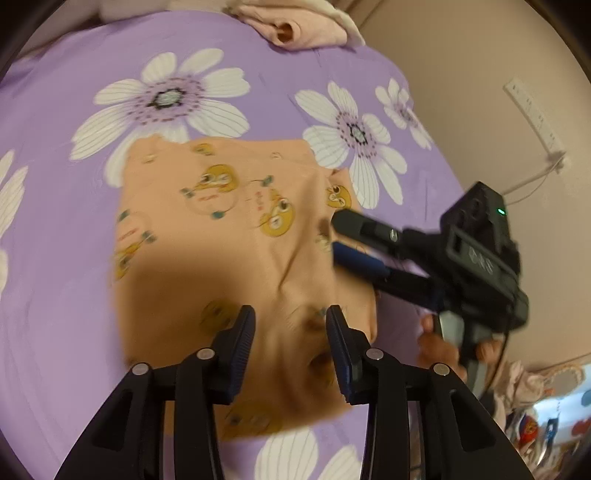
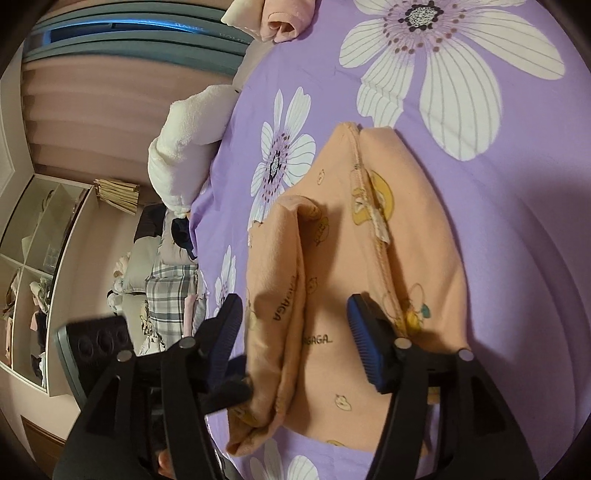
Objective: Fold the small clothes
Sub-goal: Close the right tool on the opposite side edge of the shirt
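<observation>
A small peach garment (image 1: 229,236) printed with yellow cartoon figures lies folded on the purple flowered bedsheet (image 1: 59,266). My left gripper (image 1: 290,314) hovers over its near part, jaws apart, with nothing pinched. My right gripper (image 1: 338,234) reaches in from the right over the garment's right edge, held by a hand (image 1: 432,343). In the right wrist view the garment (image 2: 332,369) shows a raised fold running between the fingers of my right gripper (image 2: 294,302), which stands open, its pads clear of the cloth. The left gripper's fingers (image 2: 229,391) appear blurred at the garment's left edge.
Folded pink clothes (image 1: 295,29) lie at the far edge of the bed, also in the right wrist view (image 2: 280,22). A white fluffy bundle (image 2: 184,147) sits at the bed's left side. Beyond are shelves (image 2: 29,258), a power strip (image 1: 532,114) on the wall and loose clothes (image 1: 535,387).
</observation>
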### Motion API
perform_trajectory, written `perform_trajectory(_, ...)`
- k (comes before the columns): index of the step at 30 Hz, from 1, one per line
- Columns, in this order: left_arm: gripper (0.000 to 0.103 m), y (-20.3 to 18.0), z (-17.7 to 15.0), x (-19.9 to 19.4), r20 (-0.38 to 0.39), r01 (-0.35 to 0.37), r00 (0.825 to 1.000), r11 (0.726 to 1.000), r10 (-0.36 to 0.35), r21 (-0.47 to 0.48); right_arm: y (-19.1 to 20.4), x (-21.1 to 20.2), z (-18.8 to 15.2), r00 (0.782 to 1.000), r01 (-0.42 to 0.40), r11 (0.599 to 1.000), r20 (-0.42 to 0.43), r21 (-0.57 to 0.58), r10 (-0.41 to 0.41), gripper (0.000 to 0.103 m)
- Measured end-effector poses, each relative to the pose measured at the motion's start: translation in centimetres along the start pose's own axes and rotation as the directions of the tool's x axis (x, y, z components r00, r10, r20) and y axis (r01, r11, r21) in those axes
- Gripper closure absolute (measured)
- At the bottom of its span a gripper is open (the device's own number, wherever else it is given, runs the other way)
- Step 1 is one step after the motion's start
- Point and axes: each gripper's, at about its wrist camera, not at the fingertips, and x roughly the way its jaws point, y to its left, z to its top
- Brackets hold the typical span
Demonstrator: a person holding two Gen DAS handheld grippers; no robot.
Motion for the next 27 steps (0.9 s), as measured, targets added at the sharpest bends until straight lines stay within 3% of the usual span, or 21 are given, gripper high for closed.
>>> perform_trajectory(6,0.065,3.3,-3.0,-2.7,0.057,-0.014,0.998,0.998,0.018,-0.067,0.9,0.4,0.9,1.000,-0.019,1.000,0.011,0.003,0.019,0.042)
perform_trajectory(13,0.065,5.8,-4.7,-4.0,0.086,-0.001,0.996,0.991,0.012,-0.136,2.4,3.9,2.2,0.995,0.087,0.994,-0.040,-0.071,-0.090,0.043)
perform_trajectory(19,0.065,6.8,-5.4,-4.1,0.088,0.013,0.996,0.987,0.001,-0.159,3.0,6.4,3.5,0.982,0.185,0.972,-0.013,-0.147,-0.189,0.064)
perform_trajectory(24,0.065,7.5,-5.5,-3.7,0.081,0.020,0.997,0.983,-0.006,-0.181,3.4,7.2,4.1,0.972,0.235,0.949,0.018,-0.210,-0.236,0.094)
perform_trajectory(27,0.065,7.3,-5.1,-3.6,0.081,0.024,0.997,0.985,-0.010,-0.174,5.1,6.7,4.1,0.972,0.236,0.928,0.052,-0.288,-0.231,0.096)
